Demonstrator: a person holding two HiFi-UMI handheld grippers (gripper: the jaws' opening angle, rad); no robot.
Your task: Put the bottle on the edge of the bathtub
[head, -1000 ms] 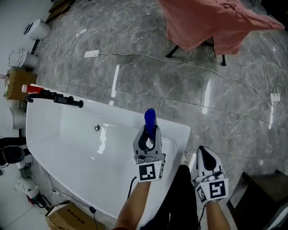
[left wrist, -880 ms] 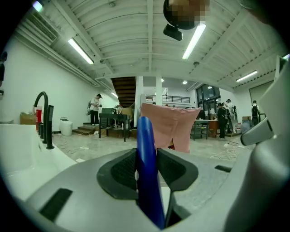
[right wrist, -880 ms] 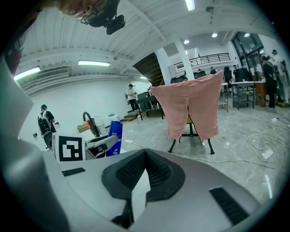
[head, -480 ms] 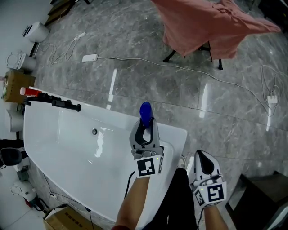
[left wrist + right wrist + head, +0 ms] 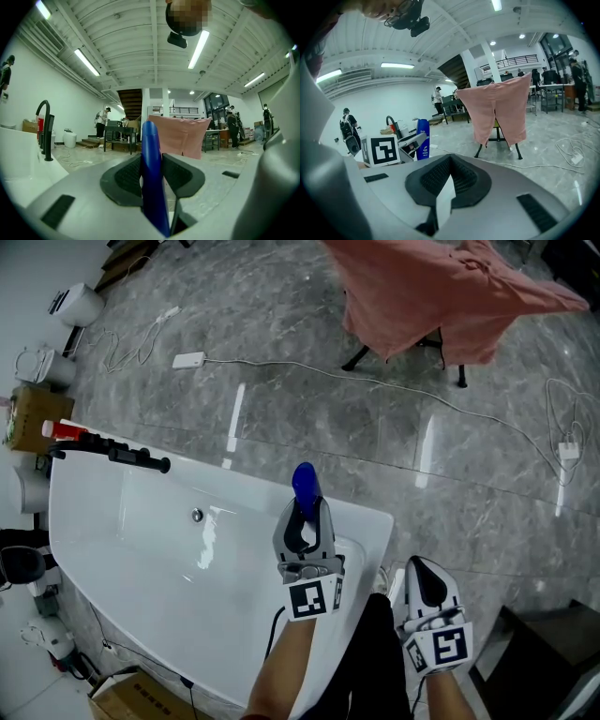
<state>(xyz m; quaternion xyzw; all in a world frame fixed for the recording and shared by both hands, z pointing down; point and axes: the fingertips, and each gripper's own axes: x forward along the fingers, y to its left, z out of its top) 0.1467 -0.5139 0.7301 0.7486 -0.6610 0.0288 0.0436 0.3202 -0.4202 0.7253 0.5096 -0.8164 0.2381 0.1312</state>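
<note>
A blue bottle (image 5: 305, 484) stands upright between the pads of my left gripper (image 5: 307, 509), which is shut on it. It hangs over the right end of the white bathtub (image 5: 373, 516), close to the rim; whether it touches the rim I cannot tell. In the left gripper view the bottle (image 5: 151, 173) fills the gap between the dark pads of that gripper (image 5: 154, 165). My right gripper (image 5: 423, 570) is low at the right, beside the tub, shut with nothing in it. The right gripper view shows its pads (image 5: 461, 180) together and the bottle (image 5: 423, 132) off to the left.
A black faucet (image 5: 117, 452) and a red bottle (image 5: 60, 428) sit at the tub's far left end. A pink cloth (image 5: 441, 287) hangs on a stand on the grey marble floor, with a white cable and power strip (image 5: 187, 360). Cardboard box (image 5: 31, 414) at the left.
The left gripper and bottle have hardly shifted over the tub's right end. The right gripper stays where it was.
</note>
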